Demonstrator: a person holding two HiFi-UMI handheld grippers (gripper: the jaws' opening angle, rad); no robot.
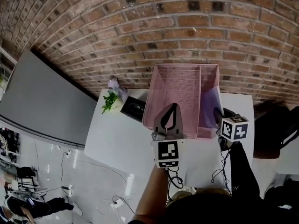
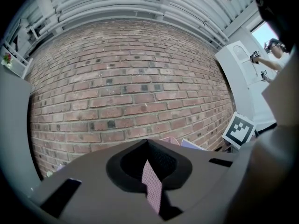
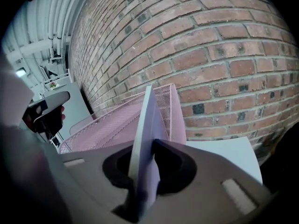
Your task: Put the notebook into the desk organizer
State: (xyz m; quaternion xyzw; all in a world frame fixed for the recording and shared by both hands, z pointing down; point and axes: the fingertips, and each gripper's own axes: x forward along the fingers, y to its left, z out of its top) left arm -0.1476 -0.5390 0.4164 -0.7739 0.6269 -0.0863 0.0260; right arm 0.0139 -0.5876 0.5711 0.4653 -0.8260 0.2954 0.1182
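A pink wire-mesh desk organizer (image 1: 175, 85) with two compartments stands at the far edge of a white table (image 1: 117, 143), at 12 o'clock from the person, against a red brick wall (image 1: 140, 27).

The left gripper (image 1: 174, 107) reaches in from 6 o'clock to the near wall of the wider left compartment. In the left gripper view its jaws are closed down to a narrow slit, and a strip of the pink mesh (image 2: 152, 185) is pinched between them.

The right gripper (image 1: 217, 118) comes in at about 4 o'clock from the organizer's middle. The right gripper view shows its jaws almost together, clamped on the lower edge of a thin lavender notebook (image 3: 149, 120). The notebook stands on edge between them, with pink mesh (image 3: 107, 129) at its 9 o'clock and more mesh just beside it at 2 o'clock.

In the head view the notebook (image 1: 211, 105) shows as a pale purple sheet in the narrow right compartment, near that compartment's front end. How deep it sits cannot be told.

At 9 o'clock from the organizer a small green plant (image 1: 110, 101) and a flat black object (image 1: 134, 107) lie on the table, the black object just beside the organizer's left wall
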